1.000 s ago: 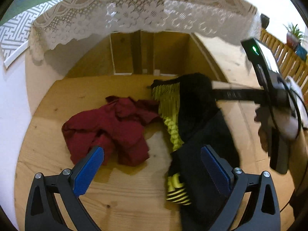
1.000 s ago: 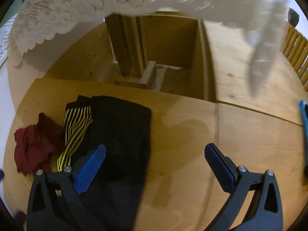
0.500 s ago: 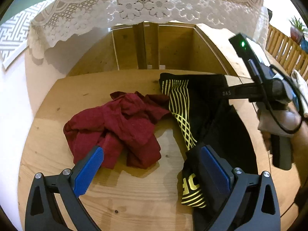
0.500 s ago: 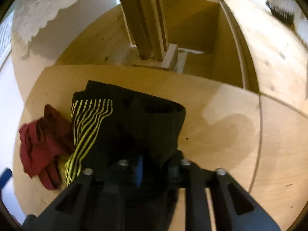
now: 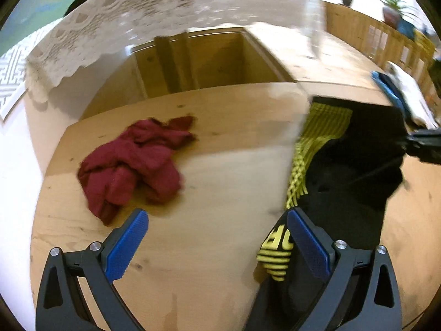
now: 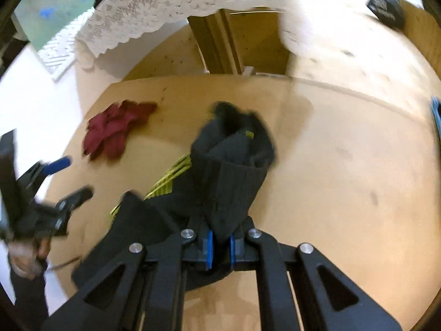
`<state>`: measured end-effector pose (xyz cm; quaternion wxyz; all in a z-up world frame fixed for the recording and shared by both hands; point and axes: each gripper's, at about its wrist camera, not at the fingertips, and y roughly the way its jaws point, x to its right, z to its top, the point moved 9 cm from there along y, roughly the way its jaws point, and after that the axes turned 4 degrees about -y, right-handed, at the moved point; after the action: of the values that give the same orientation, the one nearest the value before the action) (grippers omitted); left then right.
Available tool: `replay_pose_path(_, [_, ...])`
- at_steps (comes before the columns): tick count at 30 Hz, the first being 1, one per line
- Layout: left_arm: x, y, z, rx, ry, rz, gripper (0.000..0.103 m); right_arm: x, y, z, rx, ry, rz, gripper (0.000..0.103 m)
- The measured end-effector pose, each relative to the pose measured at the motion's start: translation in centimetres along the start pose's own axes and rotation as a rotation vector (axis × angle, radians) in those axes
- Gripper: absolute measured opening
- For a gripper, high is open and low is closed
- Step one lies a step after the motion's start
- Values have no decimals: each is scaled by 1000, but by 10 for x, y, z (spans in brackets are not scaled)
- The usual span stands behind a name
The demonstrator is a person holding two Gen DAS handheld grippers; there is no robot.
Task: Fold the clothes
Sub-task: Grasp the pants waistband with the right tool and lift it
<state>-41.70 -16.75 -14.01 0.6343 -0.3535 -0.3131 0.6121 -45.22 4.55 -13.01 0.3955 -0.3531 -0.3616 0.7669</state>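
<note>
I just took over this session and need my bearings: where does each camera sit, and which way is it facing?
Left wrist: on the left gripper, open, facing the wooden table and red garment.
Right wrist: on the right gripper, shut on the black garment, facing the table; the left gripper and a hand show at left.
Shared: both garments, table, lace cloth.
</note>
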Motion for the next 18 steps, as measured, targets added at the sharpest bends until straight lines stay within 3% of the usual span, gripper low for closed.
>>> replay_pose_path(4, [76,-10,-36,-29,166,-65,102,22,-24,-48,7,64,17,8])
replay_pose_path(7, [121,-9,-61,-8,362,71,102,39,-43,-84,11,111,30,8])
replay_pose_path(10, [148,-5,-74,9,473,186,102,54,-59,-116,15,152,39,8])
replay_pose_path(13, [170,-2,-82,-7,490,144,98,57,-63,-123,15,152,32,8])
replay_pose_path(14, [173,-1,-83,-21,485,117,78,58,-65,-126,14,153,32,8])
replay_pose_path(15, [175,1,-84,-38,476,87,37,59,-67,-128,14,154,31,8])
replay_pose_path(16, [176,3,-86,-73,442,43,17,61,-69,-129,14,155,31,8])
replay_pose_path(17, [175,7,-87,-117,391,-11,3,62,-71,-131,15,155,30,8])
replay_pose_path(18, [172,9,-87,-144,344,-57,1,64,-73,-131,16,156,33,8])
